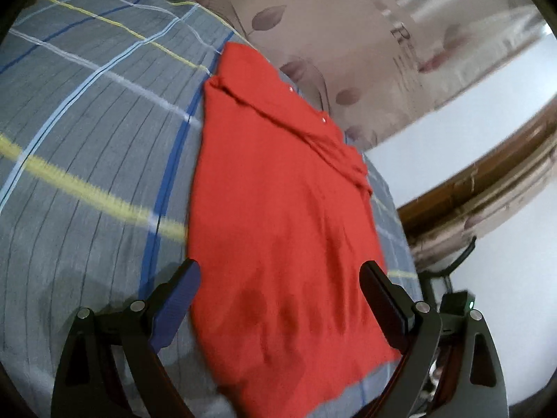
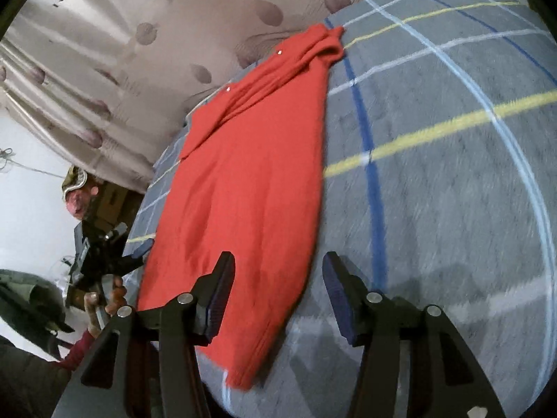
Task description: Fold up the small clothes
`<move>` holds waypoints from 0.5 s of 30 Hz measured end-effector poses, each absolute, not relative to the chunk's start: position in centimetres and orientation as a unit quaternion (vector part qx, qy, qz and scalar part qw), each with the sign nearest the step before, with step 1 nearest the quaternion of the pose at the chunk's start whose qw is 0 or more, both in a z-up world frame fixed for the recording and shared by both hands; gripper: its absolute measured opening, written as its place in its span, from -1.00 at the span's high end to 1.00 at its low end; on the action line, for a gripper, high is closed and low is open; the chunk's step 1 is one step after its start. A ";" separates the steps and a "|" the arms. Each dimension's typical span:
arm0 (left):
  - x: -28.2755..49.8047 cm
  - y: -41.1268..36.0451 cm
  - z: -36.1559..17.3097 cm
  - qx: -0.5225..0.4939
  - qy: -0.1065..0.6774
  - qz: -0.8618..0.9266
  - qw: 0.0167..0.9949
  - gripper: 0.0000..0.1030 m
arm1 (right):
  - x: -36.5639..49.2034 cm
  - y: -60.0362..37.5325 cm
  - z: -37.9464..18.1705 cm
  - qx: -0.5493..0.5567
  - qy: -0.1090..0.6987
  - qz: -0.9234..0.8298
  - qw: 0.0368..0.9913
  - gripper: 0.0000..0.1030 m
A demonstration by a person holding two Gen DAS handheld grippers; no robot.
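A red polo shirt (image 1: pixel 278 191) lies folded into a long narrow strip on the grey checked bedsheet (image 1: pixel 87 122), with its collar and two white buttons at the far end. My left gripper (image 1: pixel 280 271) stands wide open over the shirt's near hem, its fingers on either side of the strip and nothing pinched. In the right wrist view the same shirt (image 2: pixel 250 174) runs away from me. My right gripper (image 2: pixel 278 261) is open above the strip's near right edge, one finger over red cloth and the other over the sheet (image 2: pixel 435 191). Both views are motion-blurred.
A beige leaf-patterned mattress (image 1: pixel 348 35) leans along the bed's far side. A wooden frame (image 1: pixel 487 174) and white wall lie beyond. In the right wrist view a person's hand (image 2: pixel 111 296) holds the other gripper at the bed's left edge, with boxes and clutter (image 2: pixel 104 202) behind.
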State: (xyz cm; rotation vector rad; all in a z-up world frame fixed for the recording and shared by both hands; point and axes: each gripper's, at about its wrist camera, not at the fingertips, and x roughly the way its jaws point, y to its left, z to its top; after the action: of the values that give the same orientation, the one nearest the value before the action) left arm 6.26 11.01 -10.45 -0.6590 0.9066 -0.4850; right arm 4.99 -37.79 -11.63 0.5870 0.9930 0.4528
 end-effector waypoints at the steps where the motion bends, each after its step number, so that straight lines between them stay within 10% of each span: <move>1: 5.6 11.1 -10.5 -0.312 0.427 -0.231 0.817 -0.79 | 4.5 -37.5 -11.7 0.279 0.465 0.219 0.811 0.02; 15: 0.5 10.7 -10.8 -0.311 0.432 -0.260 0.806 -0.79 | 2.1 -34.7 -12.8 0.336 0.444 0.282 0.782 0.04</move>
State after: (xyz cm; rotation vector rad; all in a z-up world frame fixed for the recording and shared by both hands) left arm 0.52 10.72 -10.83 -0.6654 0.9238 -0.5565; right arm 2.15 -34.74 -12.78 0.7256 0.9582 0.6081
